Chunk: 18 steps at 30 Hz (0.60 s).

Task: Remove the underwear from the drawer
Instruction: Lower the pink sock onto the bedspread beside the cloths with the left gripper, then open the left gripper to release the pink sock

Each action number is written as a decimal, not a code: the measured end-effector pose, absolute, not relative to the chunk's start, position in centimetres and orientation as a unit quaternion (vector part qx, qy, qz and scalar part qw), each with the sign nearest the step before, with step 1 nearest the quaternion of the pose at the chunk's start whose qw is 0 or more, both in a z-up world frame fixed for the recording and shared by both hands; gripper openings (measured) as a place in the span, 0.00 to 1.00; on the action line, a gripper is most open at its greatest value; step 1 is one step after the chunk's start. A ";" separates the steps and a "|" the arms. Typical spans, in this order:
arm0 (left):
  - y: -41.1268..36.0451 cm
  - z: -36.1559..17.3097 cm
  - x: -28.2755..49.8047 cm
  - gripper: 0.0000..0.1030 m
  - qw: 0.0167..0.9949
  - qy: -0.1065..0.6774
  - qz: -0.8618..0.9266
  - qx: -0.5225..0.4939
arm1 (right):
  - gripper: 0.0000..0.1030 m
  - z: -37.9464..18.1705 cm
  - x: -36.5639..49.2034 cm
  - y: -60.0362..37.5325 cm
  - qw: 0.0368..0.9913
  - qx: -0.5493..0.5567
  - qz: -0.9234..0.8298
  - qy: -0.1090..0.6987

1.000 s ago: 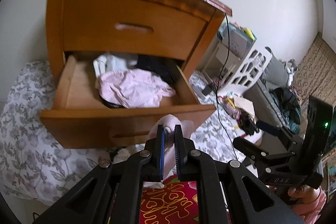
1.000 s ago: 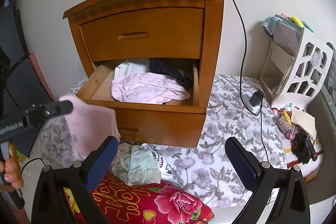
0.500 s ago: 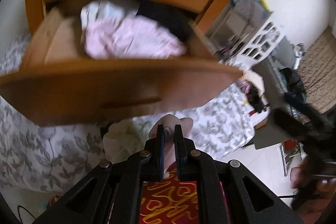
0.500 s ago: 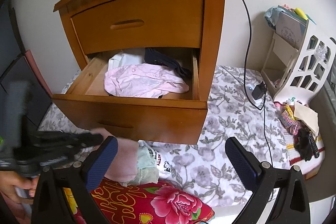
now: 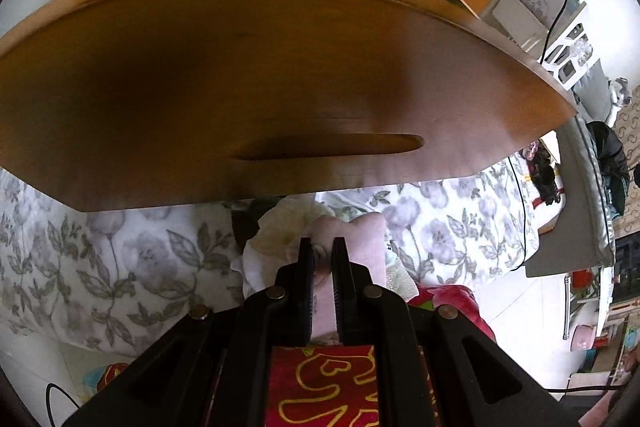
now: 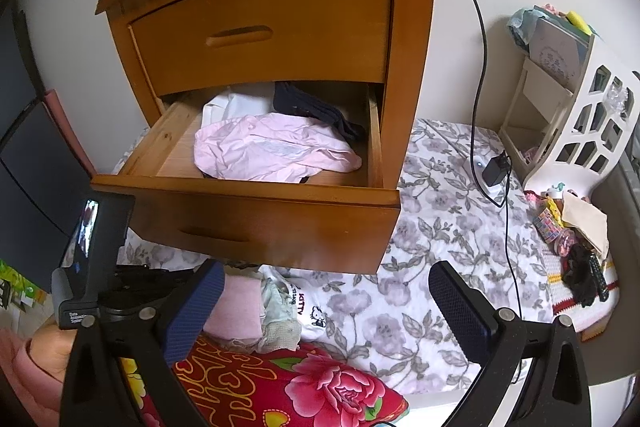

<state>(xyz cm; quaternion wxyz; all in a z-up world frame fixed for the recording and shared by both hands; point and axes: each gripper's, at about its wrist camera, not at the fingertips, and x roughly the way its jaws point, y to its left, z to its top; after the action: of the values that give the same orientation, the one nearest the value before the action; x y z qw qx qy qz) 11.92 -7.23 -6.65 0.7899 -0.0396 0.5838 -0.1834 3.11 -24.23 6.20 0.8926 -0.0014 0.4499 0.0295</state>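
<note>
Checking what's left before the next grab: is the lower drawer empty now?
No, the open lower drawer holds a pink garment, something white and something dark.

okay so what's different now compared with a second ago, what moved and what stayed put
The left gripper, still shut on the pale pink garment, has carried it down from in front of the open drawer to the pile of clothes on the floral sheet. The right gripper stays open and empty; the drawer's contents look unchanged.

Two drawers [image 6: 256, 227], two hand-held grippers [image 6: 324, 297], one red floral cushion [image 6: 300, 387].
</note>
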 end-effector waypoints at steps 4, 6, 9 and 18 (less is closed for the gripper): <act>-7.1 -6.3 12.0 0.09 0.792 0.583 -0.179 -0.035 | 1.00 6.2 3.1 -24.1 0.892 -0.003 0.030 0.450; -7.2 -5.9 11.8 0.09 0.793 0.581 -0.179 -0.032 | 1.00 6.2 3.1 -24.1 0.893 -0.003 0.030 0.450; -7.2 -5.5 11.7 0.10 0.793 0.583 -0.176 -0.029 | 1.00 6.3 3.0 -24.1 0.893 -0.003 0.031 0.449; -6.3 -1.4 11.0 0.26 0.810 0.557 -0.179 -0.045 | 1.00 6.8 3.0 -24.0 0.895 -0.005 0.033 0.446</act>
<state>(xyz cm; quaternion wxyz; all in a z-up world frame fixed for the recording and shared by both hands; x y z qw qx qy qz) 10.99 -6.35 -1.36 0.8095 -0.0449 0.5572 -0.1794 3.02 -23.99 6.77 0.8946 -0.0047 0.4456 0.0334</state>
